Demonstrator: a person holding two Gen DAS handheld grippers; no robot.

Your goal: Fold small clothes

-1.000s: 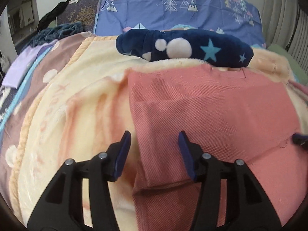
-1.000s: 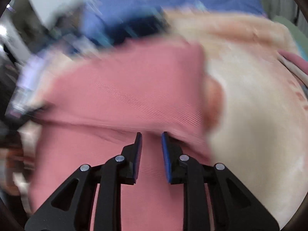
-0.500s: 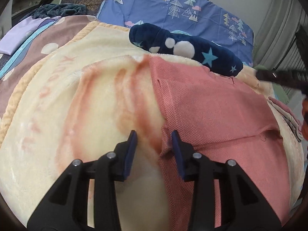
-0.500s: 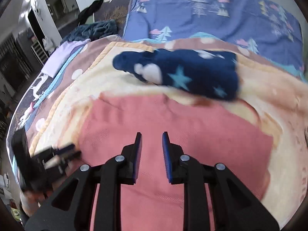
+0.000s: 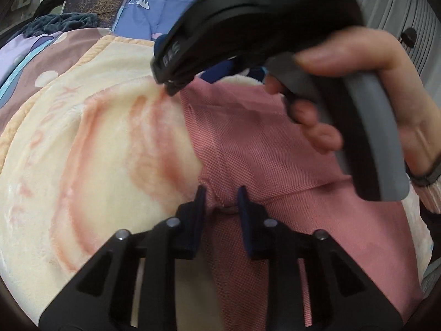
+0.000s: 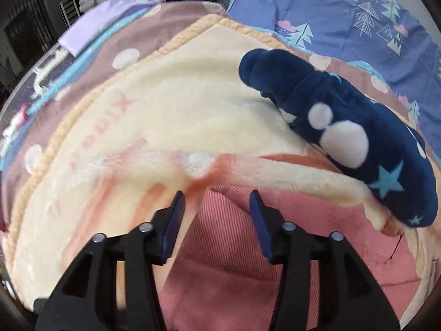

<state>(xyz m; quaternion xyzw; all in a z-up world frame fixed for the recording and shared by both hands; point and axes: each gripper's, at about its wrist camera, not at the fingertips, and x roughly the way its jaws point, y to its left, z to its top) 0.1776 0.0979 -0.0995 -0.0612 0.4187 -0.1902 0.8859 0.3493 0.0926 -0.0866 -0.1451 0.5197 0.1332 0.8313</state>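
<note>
A pink cloth point(image 5: 275, 165) is spread flat on a cream blanket point(image 5: 96, 151). A dark blue pillow point(image 6: 344, 132) with white dots and stars is seen just behind the cloth. The near left edge of the cloth is pinched by the left gripper point(image 5: 220, 201). Its fingers have just been closing and are set narrow, and a small fold of the cloth is bunched up between them. The right gripper point(image 6: 217, 204) is held by a hand point(image 5: 372, 82) over the far left corner of the cloth. Its fingers are kept wide apart, and that corner is seen between them but is not squeezed.
</note>
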